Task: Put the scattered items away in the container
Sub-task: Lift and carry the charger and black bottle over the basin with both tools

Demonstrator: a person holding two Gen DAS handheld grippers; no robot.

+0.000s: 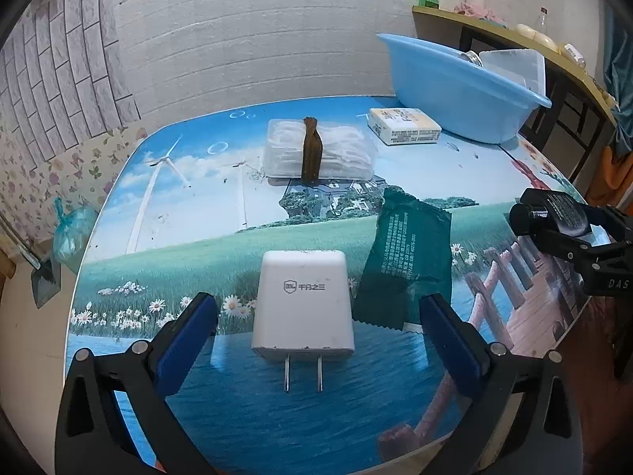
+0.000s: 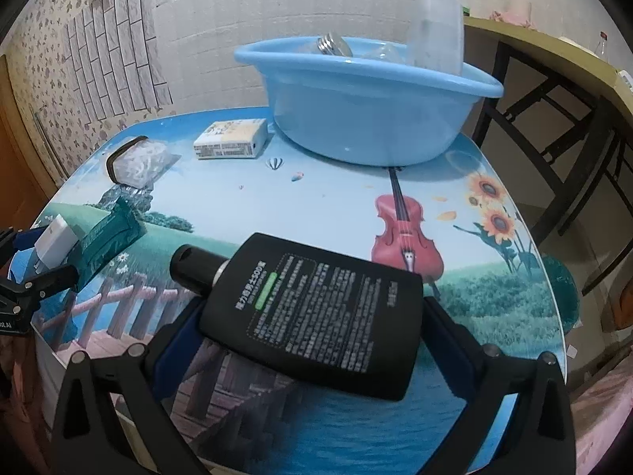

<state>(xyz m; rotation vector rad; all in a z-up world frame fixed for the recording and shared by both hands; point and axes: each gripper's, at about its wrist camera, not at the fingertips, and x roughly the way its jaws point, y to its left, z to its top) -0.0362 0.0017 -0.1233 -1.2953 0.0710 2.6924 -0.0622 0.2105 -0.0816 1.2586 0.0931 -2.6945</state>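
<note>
Meanwhile, black bottle [image 2: 316, 312] between right fingers [image 2: 447, 340]

wooden side table [image 2: 554, 45] right of scene | green bagged bundle [image 1: 71, 229] on floor, left

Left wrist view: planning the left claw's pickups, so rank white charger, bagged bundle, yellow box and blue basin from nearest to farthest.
1. White charger: between the open left claw fingers.
2. Bagged bundle: mid-table.
3. Yellow box: beyond, right.
4. Blue basin: far right corner.
</note>
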